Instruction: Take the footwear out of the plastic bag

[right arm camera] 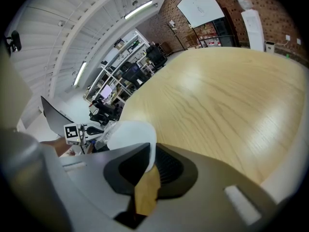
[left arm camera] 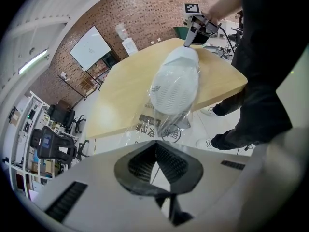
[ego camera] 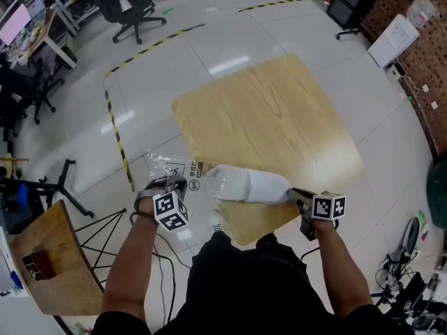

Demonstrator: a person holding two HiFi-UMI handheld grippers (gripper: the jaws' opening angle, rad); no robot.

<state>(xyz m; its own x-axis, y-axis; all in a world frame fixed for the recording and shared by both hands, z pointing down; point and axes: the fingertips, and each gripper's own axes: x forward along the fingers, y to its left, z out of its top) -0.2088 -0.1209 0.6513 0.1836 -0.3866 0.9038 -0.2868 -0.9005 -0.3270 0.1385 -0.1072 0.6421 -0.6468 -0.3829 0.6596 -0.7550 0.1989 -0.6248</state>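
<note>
A white shoe (ego camera: pixel 251 185) lies near the front edge of the wooden table (ego camera: pixel 265 110), its toe end still inside a clear printed plastic bag (ego camera: pixel 170 166). My left gripper (ego camera: pixel 176 185) is shut on the bag's loose end, off the table's left corner. In the left gripper view the film (left arm camera: pixel 163 125) runs taut from my jaws (left arm camera: pixel 155 148) up to the shoe's ribbed sole (left arm camera: pixel 175 83). My right gripper (ego camera: pixel 294 195) is shut on the shoe's bare heel end. The right gripper view shows the white rim (right arm camera: pixel 134 132) pinched between its pads (right arm camera: pixel 148 154).
Yellow-black tape (ego camera: pixel 115 121) marks the glossy floor left of the table. A small wooden stand (ego camera: pixel 49 267) and a black tripod (ego camera: pixel 105 230) are at the lower left. An office chair (ego camera: pixel 129 5) stands far back. The person's legs are close to the table's front corner.
</note>
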